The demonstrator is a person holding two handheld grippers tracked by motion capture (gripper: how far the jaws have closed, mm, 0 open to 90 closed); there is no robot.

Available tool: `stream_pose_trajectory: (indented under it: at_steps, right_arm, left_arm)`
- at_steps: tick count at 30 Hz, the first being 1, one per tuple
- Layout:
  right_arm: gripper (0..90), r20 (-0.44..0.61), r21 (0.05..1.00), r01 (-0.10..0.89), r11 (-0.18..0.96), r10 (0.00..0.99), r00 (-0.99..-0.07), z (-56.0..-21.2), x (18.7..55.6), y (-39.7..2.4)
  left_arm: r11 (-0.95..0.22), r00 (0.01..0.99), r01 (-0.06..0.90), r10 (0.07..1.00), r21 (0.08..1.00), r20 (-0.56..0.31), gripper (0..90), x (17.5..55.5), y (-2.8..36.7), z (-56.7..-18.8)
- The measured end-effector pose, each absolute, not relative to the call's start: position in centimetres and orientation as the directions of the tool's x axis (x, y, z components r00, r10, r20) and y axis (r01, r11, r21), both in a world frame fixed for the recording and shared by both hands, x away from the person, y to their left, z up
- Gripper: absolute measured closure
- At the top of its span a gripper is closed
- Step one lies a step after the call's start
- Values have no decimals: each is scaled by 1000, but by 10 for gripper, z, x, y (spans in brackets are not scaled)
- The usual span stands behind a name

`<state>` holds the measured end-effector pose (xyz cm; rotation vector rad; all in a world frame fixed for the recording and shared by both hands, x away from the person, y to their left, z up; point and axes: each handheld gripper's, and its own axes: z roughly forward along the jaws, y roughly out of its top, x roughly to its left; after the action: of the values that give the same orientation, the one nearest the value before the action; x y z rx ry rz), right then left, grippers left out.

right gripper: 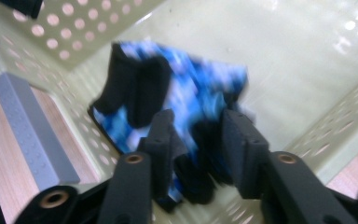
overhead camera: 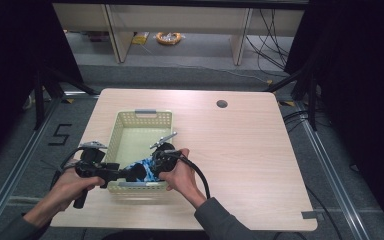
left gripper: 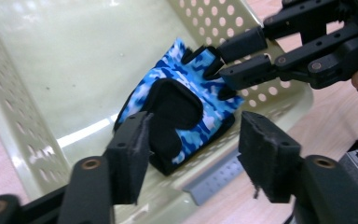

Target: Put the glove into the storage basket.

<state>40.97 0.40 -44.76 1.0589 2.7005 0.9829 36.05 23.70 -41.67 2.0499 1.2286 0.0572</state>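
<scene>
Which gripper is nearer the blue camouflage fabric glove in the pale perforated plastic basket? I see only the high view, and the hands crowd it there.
Observer: Both are close. In the left gripper view, the right gripper has its jaws either side of the glove's finger edge.
Operator: And the left gripper?
Observer: The left gripper is open, and the glove lies beyond its jaws, untouched by them.
Operator: How does the glove lie?
Observer: It rests against the basket wall next to the grey handle strip, with its black palm pad facing up.
</scene>
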Motion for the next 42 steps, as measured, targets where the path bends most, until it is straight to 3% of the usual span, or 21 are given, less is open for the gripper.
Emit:
stream_pose_trajectory:
  at_steps: [11, 21, 42]
  right_arm:
    - [533, 148, 626, 571, 531, 638, -755, -436, 407, -3]
    - [475, 178, 651, 574, 498, 634, -752, -423, 395, -17]
    - [389, 217, 748, 551, 370, 648, -730, -407, 372, -98]
  left_arm:
    - [-287, 556, 747, 765, 600, -326, 347, 350, 231, -415]
    - [-222, 554, 720, 754, 657, -352, 295, 338, 221, -408]
    - [-274, 699, 634, 603, 723, -385, 280, 296, 174, -418]
